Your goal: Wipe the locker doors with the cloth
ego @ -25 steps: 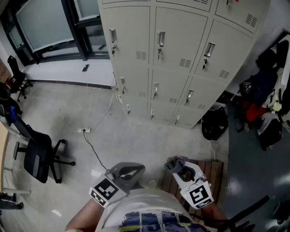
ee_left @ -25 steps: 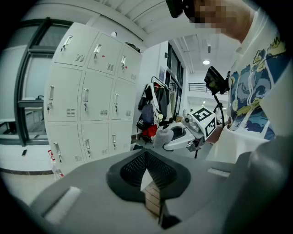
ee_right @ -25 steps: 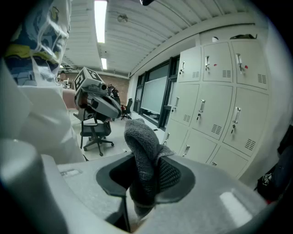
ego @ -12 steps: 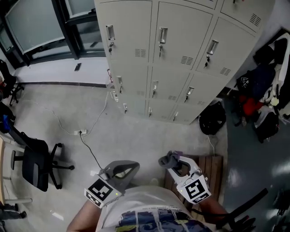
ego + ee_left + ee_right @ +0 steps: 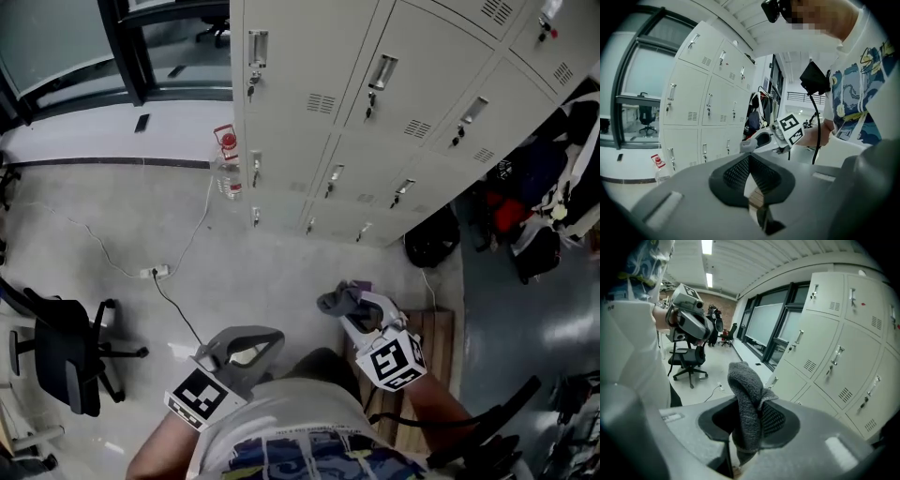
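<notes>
Between the jaws of the right gripper (image 5: 749,420) we saw the grey cloth (image 5: 746,394) clamped. A bunched fold of it stood up above the pads and curled over at the top. From the head view, the right gripper (image 5: 349,302) sat low and right of centre, and the cloth (image 5: 334,300) stuck out of its front end towards the lockers.

The left gripper (image 5: 751,174) had its jaws drawn together, the two ribbed pads meeting at their tips with nothing held between them. In the head view we found the left gripper (image 5: 255,343) low and left of centre, close in front of the person's body and apart from the right one.

Further out, the pale locker doors (image 5: 375,103) ran across the top of the head view. We judged them well apart from the cloth, with a stretch of grey floor (image 5: 272,262) between. A clear bottle (image 5: 225,164) with a red cap stood just beside the left end of the lockers. On the floor nearer us lay a white power strip (image 5: 155,272) with its cable trailing away. An office chair (image 5: 61,352) stood at the far left. Wooden slats (image 5: 439,342) showed just beside the right gripper, and a black bag (image 5: 431,242) sat at the foot of the lockers' right end.
</notes>
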Motion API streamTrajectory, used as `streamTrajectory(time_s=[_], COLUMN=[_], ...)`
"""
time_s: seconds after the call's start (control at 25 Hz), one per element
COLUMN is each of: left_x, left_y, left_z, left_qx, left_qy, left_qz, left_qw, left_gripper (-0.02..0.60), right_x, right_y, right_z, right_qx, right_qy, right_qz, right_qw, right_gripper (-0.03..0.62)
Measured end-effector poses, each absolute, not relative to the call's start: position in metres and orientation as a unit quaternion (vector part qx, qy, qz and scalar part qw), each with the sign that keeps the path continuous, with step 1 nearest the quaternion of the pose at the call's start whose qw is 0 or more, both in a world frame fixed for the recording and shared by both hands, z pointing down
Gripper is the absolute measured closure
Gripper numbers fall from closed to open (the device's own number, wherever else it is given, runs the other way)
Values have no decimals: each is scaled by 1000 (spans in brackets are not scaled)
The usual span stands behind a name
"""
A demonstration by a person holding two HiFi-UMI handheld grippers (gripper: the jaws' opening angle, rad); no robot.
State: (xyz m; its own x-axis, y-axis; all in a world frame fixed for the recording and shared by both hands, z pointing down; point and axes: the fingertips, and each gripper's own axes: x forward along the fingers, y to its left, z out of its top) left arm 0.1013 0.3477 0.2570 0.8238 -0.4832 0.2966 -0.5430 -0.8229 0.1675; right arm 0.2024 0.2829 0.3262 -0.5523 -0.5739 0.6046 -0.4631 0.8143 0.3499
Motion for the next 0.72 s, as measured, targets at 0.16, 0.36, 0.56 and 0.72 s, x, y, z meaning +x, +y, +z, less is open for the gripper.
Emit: streamTrajectory(time_s=[0.16, 0.36, 0.56, 0.72], left_x=[64, 41, 46, 53], left_y=[335, 288, 223, 170], left_z=[261, 259, 256, 248], left_qx=[947, 941, 934, 927], left_qy=[-270, -292, -308, -327], left_qz=[122, 101, 108, 115], left_qw=[124, 137, 144, 144], left_gripper=[578, 578, 578, 578], right_x=[171, 150, 143, 143], right_y=[229, 139, 27, -56], right_z=[329, 332, 342, 363], right_qx=[304, 289, 280, 283], right_qy=[-853, -824, -808, -803], right_qz=[-134, -218, -259, -263], right_qw=[402, 436, 448, 454], right_gripper=[480, 480, 480, 480])
